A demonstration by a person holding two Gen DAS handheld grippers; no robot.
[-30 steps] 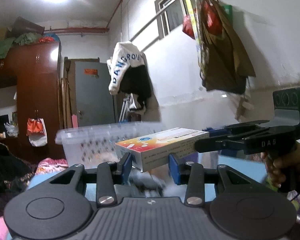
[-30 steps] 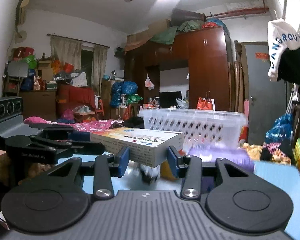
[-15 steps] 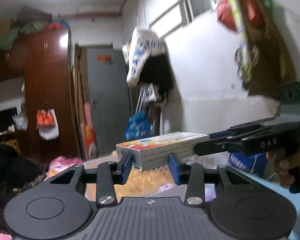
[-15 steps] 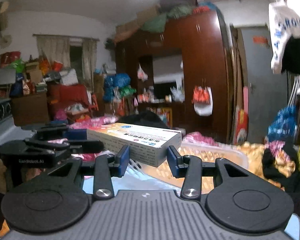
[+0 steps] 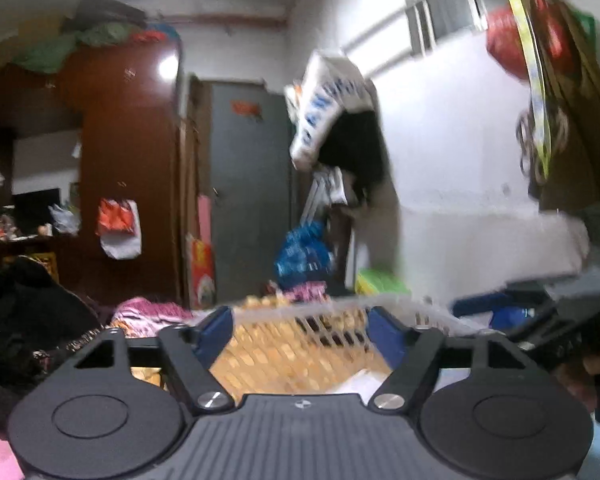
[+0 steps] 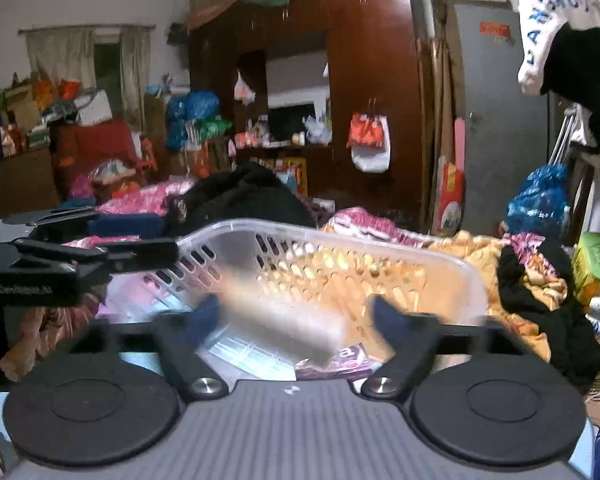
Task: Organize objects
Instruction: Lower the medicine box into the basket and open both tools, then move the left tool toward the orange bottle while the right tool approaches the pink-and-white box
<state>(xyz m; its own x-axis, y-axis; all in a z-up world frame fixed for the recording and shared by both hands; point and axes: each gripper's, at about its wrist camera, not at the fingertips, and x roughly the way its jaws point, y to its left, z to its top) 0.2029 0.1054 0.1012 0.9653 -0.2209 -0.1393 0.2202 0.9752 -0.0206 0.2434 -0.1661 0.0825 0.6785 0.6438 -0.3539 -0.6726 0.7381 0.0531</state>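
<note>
Right wrist view alone shows the blurred box [image 6: 278, 316] over the basket [image 6: 380, 248], between the right gripper's [image 6: 296, 316] released jaws; left gripper [image 5: 300, 326] jaws gape empty above the basket [image 5: 420, 308].

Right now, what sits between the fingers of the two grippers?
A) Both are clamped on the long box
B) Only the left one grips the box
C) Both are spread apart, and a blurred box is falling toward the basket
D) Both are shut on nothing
C: the left gripper and the right gripper both stand wide apart, and the box is a motion-blurred streak over the white basket, touching neither finger.
</note>
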